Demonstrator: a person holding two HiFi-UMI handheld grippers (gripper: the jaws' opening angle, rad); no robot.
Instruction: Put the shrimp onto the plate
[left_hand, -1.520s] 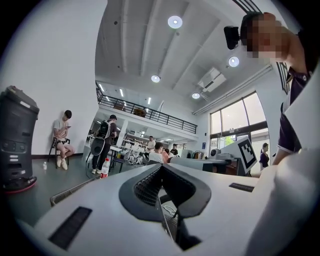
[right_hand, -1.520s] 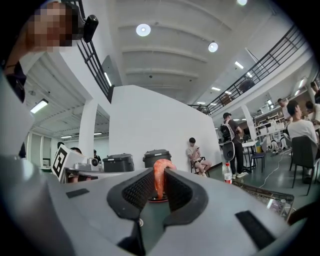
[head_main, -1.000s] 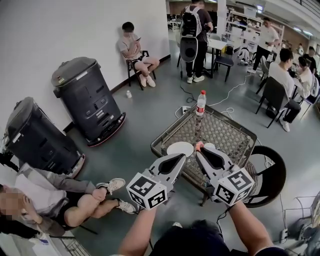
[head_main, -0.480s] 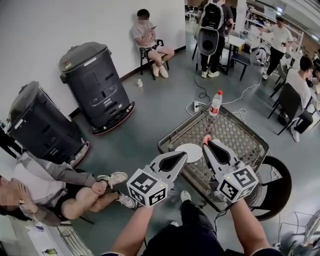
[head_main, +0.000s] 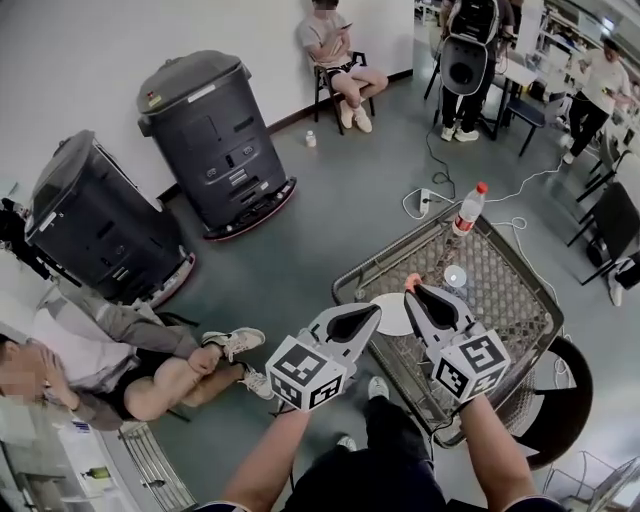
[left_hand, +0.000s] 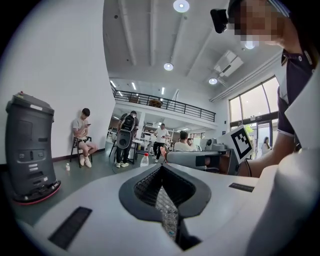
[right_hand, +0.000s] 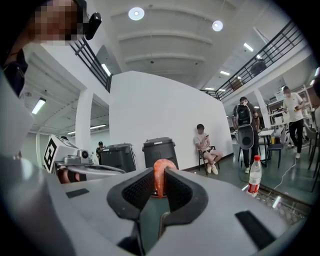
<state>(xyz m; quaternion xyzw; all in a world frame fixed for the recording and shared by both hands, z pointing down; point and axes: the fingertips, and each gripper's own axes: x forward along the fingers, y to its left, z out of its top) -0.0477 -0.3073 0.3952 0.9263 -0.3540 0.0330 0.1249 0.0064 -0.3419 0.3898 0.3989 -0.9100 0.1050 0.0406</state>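
my left gripper (head_main: 371, 313) hangs at the plate's near-left edge, fingers pressed together on nothing. the plate (head_main: 397, 320) lies on the mesh bench (head_main: 505, 300), between the two grippers. my right gripper (head_main: 414, 293) pinches the shrimp (head_main: 410, 283) at the very tips, over the plate's far-right rim as far as i can judge. in the right gripper view the shrimp (right_hand: 160, 172) stands upright between the fingers, its curl poking past them. so the plate sits just left of and below the shrimp, and i'd judge a small shift left and down, then release.
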